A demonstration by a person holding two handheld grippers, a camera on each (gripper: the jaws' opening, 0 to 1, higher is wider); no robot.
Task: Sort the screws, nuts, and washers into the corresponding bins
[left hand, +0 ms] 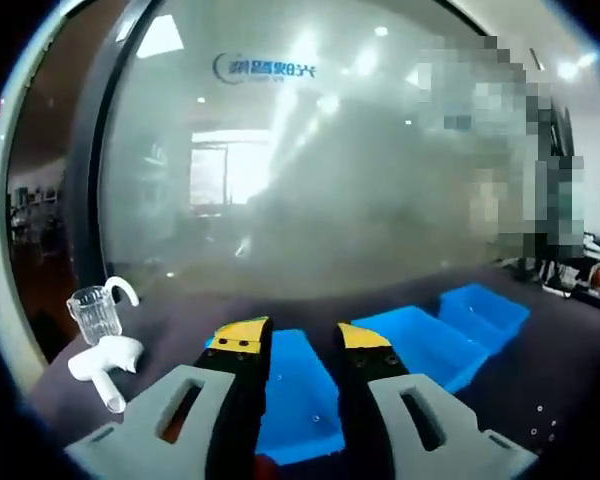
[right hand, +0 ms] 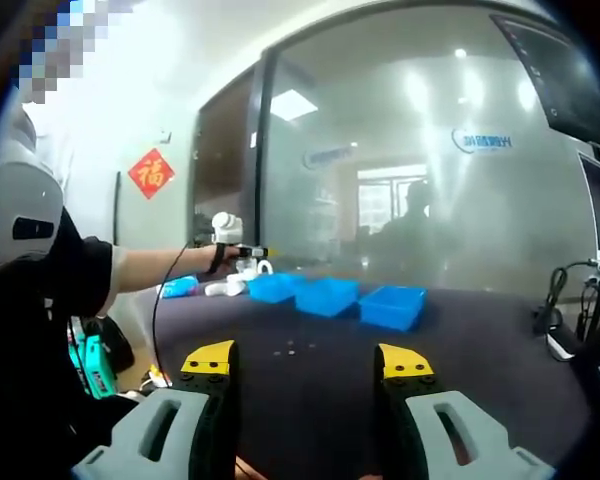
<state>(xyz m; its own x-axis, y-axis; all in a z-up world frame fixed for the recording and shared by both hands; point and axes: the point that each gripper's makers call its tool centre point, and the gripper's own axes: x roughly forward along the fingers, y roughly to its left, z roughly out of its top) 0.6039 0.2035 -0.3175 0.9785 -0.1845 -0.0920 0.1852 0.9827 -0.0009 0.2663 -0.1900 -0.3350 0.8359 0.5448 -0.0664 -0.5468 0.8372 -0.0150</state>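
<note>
Three blue bins stand in a row on the dark table: a near bin (left hand: 292, 392), a middle bin (left hand: 420, 342) and a far bin (left hand: 485, 312). My left gripper (left hand: 303, 340) hovers over the near bin, open, with nothing between its yellow-tipped jaws. In the right gripper view the same bins (right hand: 327, 295) sit far across the table, and the left gripper (right hand: 244, 252) shows above the leftmost one, held by a person's outstretched arm. Small loose hardware (right hand: 290, 348) lies on the table ahead of my right gripper (right hand: 308, 362), which is open and empty.
A glass cup (left hand: 97, 312) and a white object (left hand: 105, 365) stand left of the bins. A few tiny parts (left hand: 540, 420) dot the table at the right. A frosted glass wall (left hand: 330, 180) runs behind. Cables (right hand: 555, 300) lie at the table's right edge.
</note>
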